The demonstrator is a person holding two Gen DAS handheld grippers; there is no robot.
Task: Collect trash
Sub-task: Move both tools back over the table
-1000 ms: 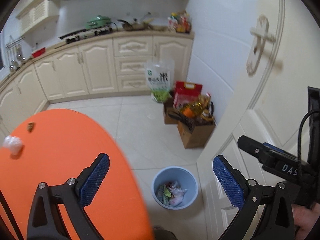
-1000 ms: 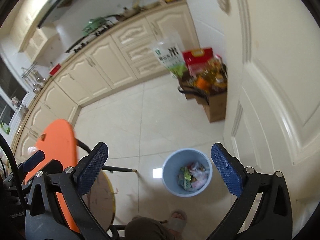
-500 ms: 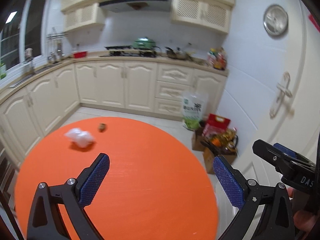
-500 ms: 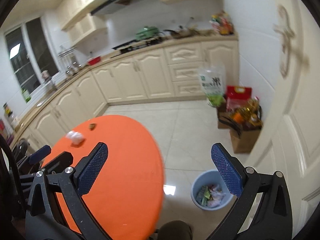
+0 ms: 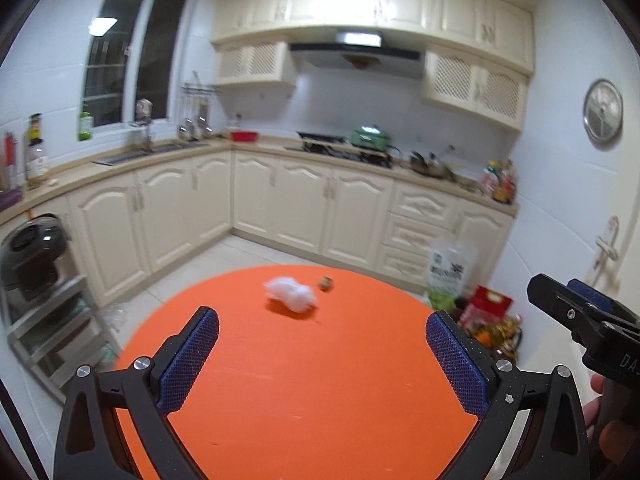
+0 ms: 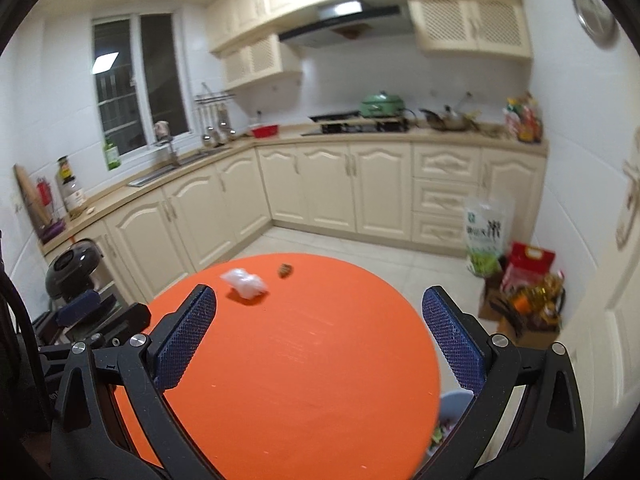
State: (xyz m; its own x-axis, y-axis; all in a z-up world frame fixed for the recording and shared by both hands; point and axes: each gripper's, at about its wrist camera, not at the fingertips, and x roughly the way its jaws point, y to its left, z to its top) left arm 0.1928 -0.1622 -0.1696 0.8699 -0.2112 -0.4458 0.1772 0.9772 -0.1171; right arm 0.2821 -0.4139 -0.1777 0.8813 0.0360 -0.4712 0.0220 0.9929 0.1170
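Cream kitchen cabinets ring a round orange surface (image 5: 304, 380). At its far side lie a crumpled white wad (image 5: 291, 294) and, just beside it, a small brown scrap (image 5: 325, 283). Left gripper (image 5: 322, 354) and right gripper (image 6: 320, 336) hover released, both empty.

Crumpled wad (image 5: 291, 297) on table (image 5: 320, 380) far side (small scrap (image 5: 325, 283) just right).

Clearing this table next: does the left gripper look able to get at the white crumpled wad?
Probably yes. The left gripper is open and the white wad lies ahead of it on the orange table with nothing between; only a small brown scrap sits beside it.
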